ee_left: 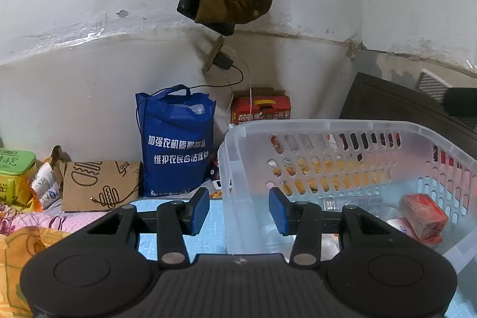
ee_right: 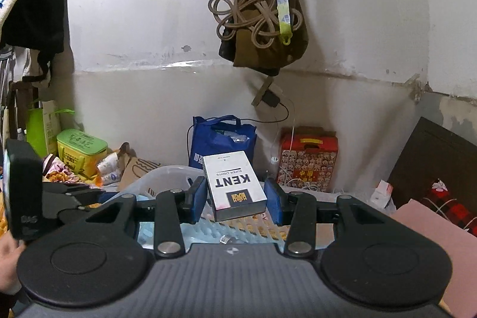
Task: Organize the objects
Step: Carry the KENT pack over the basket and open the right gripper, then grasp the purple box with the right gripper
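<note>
While left tongs (ee_left: 238, 210) straddle corner wall of clear basket (ee_left: 328, 128), pads not pressing it, jaws apart, grip nothing. Red box (ee_left: 423, 213) lies inside basket, right side. Right view: right tongs (ee_right: 235, 198) clamp white KENT pack (ee_right: 234, 184), held up above basket (ee_right: 167, 173), blue bag (ee_right: 222, 136) behind.

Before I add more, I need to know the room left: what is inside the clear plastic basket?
Inside the clear plastic basket: a red box, a second pack partly under it, and a clear bottle. The gripper body hides the near floor.
</note>
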A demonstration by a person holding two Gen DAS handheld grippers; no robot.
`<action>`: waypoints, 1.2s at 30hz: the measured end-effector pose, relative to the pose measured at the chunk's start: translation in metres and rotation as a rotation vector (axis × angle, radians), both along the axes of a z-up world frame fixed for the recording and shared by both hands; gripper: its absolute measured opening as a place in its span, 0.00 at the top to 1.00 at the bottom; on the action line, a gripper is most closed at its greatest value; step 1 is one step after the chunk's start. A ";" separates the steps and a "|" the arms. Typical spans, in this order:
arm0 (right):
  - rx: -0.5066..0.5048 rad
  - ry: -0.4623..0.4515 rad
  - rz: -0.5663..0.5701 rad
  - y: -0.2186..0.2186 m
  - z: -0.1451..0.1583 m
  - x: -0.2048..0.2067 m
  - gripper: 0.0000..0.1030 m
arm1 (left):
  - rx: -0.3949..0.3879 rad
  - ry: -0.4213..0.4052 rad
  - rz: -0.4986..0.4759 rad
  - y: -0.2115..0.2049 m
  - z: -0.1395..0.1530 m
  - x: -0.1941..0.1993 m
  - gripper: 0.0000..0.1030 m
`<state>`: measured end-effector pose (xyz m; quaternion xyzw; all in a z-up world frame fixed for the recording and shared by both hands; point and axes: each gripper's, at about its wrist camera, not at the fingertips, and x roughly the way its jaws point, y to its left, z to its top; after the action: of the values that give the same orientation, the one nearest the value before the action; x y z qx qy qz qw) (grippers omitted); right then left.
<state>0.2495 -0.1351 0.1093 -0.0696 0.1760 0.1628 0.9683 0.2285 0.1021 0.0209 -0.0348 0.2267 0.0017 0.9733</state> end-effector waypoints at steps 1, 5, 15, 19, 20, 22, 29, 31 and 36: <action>-0.003 0.002 -0.008 0.000 -0.002 0.003 0.55 | -0.004 0.001 -0.001 0.001 0.000 0.000 0.53; -0.013 0.032 -0.043 -0.004 -0.009 0.014 0.12 | -0.003 0.003 -0.003 0.001 0.000 0.001 0.53; 0.039 0.009 -0.106 -0.024 -0.020 -0.002 0.00 | -0.004 0.002 -0.005 0.001 0.000 0.002 0.52; 0.050 -0.004 -0.111 -0.027 -0.018 -0.013 0.00 | -0.004 0.003 -0.005 0.001 0.000 0.002 0.51; 0.053 -0.015 -0.122 -0.028 -0.018 -0.022 0.00 | -0.005 0.004 -0.007 0.001 0.000 0.002 0.51; 0.077 -0.067 -0.134 -0.031 -0.022 -0.049 0.00 | -0.008 0.007 -0.014 0.002 0.000 0.002 0.51; 0.132 -0.140 -0.123 -0.030 -0.059 -0.127 0.00 | -0.005 0.003 -0.012 0.002 -0.001 0.001 0.50; 0.166 -0.090 -0.130 -0.027 -0.075 -0.125 0.00 | -0.007 0.002 -0.013 0.003 -0.001 0.000 0.49; 0.163 0.080 -0.087 -0.002 -0.108 -0.104 0.00 | 0.001 0.003 -0.007 0.001 0.000 0.000 0.49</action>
<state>0.1459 -0.1373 0.0017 0.0235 0.2035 0.1369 0.9692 0.2288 0.1035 0.0205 -0.0334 0.2285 -0.0017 0.9730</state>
